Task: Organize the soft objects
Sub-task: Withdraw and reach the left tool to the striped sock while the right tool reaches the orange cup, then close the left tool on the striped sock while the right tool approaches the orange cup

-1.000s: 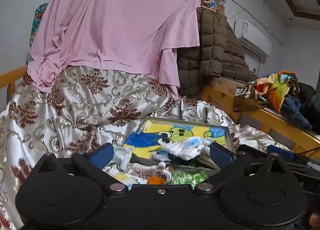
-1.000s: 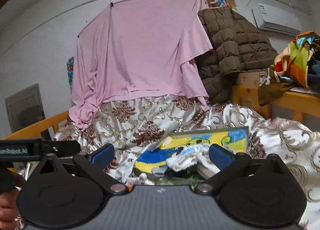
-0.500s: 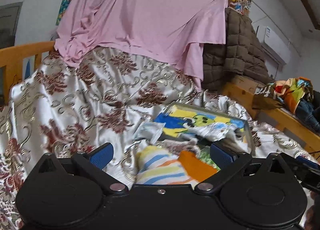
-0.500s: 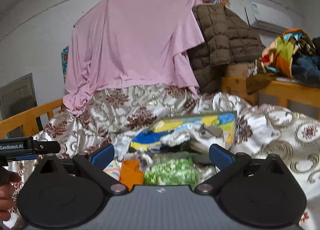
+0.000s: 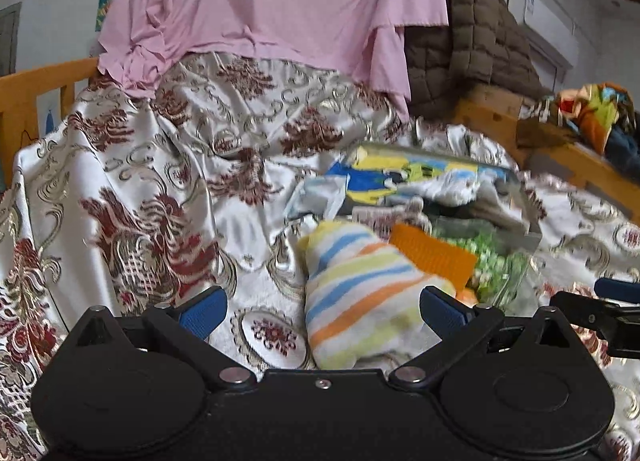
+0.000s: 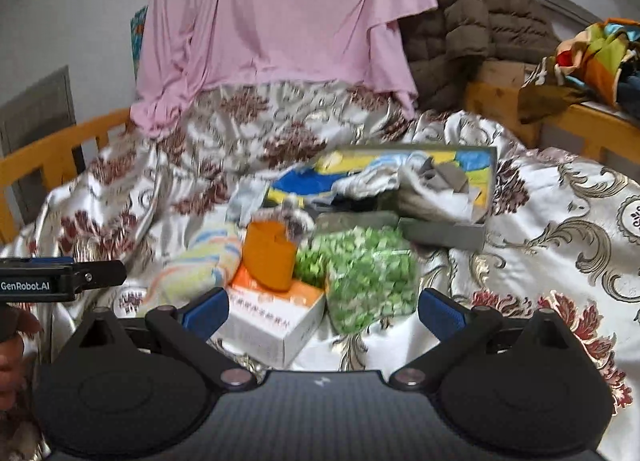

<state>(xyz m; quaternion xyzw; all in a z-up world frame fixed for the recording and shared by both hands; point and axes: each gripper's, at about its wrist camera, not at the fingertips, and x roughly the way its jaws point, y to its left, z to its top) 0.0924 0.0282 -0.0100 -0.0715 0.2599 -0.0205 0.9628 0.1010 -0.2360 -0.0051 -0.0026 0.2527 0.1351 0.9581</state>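
A striped yellow, blue and orange towel point(image 5: 360, 293) lies on the satin bedspread point(image 5: 160, 181), right in front of my open, empty left gripper point(image 5: 322, 311). It also shows in the right wrist view point(image 6: 200, 261). An orange cloth point(image 6: 270, 257) sits on a white and orange tissue box point(image 6: 276, 321), beside a green patterned bag point(image 6: 368, 273). My right gripper point(image 6: 322, 311) is open and empty, just before the box and bag. Behind them a colourful open box point(image 6: 400, 181) holds white and grey cloths.
A pink sheet point(image 5: 280, 1) and a brown quilted jacket point(image 5: 472, 41) hang at the back. Orange wooden bed rails point(image 6: 60, 149) stand left and right. Colourful clothes point(image 6: 600, 57) lie heaped on the right. The left gripper's tip point(image 6: 60, 279) shows at the right view's left edge.
Both grippers have tilted down and drawn back, so the striped towel, orange cloth, tissue box and green bag have come into view. Both stay open.
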